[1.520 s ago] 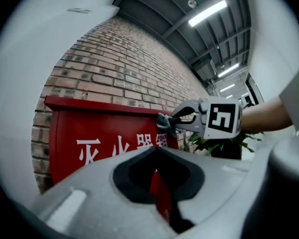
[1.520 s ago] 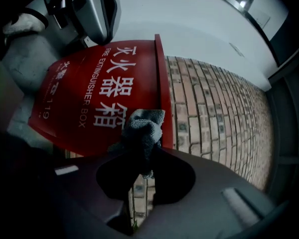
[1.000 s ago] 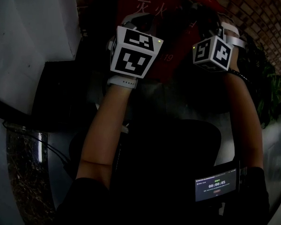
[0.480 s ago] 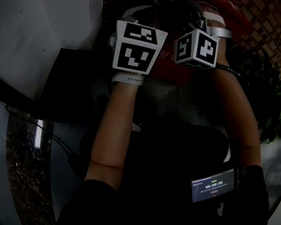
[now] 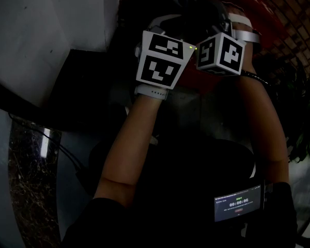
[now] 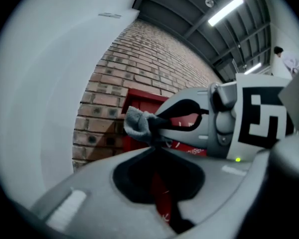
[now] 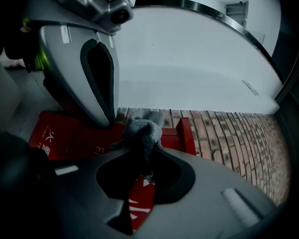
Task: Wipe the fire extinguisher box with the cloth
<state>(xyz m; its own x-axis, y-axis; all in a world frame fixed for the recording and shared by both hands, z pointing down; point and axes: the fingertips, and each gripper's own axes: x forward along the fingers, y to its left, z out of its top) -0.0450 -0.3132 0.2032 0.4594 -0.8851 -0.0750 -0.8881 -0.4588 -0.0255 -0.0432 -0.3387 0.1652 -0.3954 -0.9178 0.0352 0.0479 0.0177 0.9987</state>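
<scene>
The soft, nubbly grey cloth (image 7: 144, 126) is bunched in the right gripper (image 7: 145, 156), whose jaws are closed on it, just in front of the glossy red fire extinguisher box (image 7: 65, 133). The left gripper (image 6: 157, 146) has its jaws together, tips at the cloth's lower edge. The box stands against a rough brick wall (image 7: 224, 133).
</scene>
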